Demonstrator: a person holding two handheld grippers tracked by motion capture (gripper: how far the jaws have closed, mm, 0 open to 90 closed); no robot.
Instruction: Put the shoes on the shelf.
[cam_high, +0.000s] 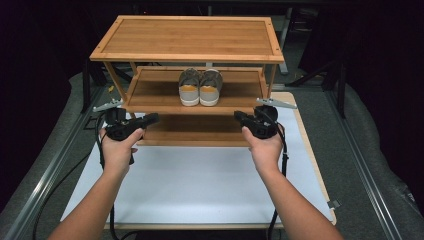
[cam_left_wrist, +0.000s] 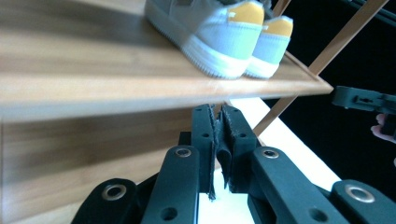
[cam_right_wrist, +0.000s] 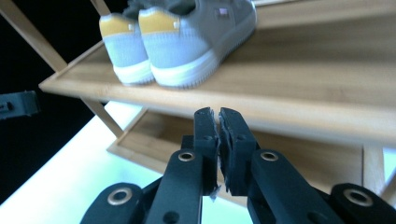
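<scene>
Shoes (cam_high: 200, 87): light, soft uppers, stiff heels
Grip: heel collars
Left tongs (cam_high: 152, 118): closed, empty
Right tongs (cam_high: 238, 116): closed, empty

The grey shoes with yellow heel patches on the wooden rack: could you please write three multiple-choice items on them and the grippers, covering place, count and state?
1. Where does the pair of grey shoes with yellow heel patches stand on the three-tier wooden rack?
A. top shelf
B. middle shelf
C. bottom shelf

2. How many shoes are on the rack?
A. one
B. two
C. four

3. How do the jaws of the left gripper stand?
A. wide open
B. shut on a shoe
C. shut on nothing

Key: 1 B, the shoes sit under the bare top board; 2 B, two heels stand side by side; 3 C, the jaws meet with nothing between them.
</scene>
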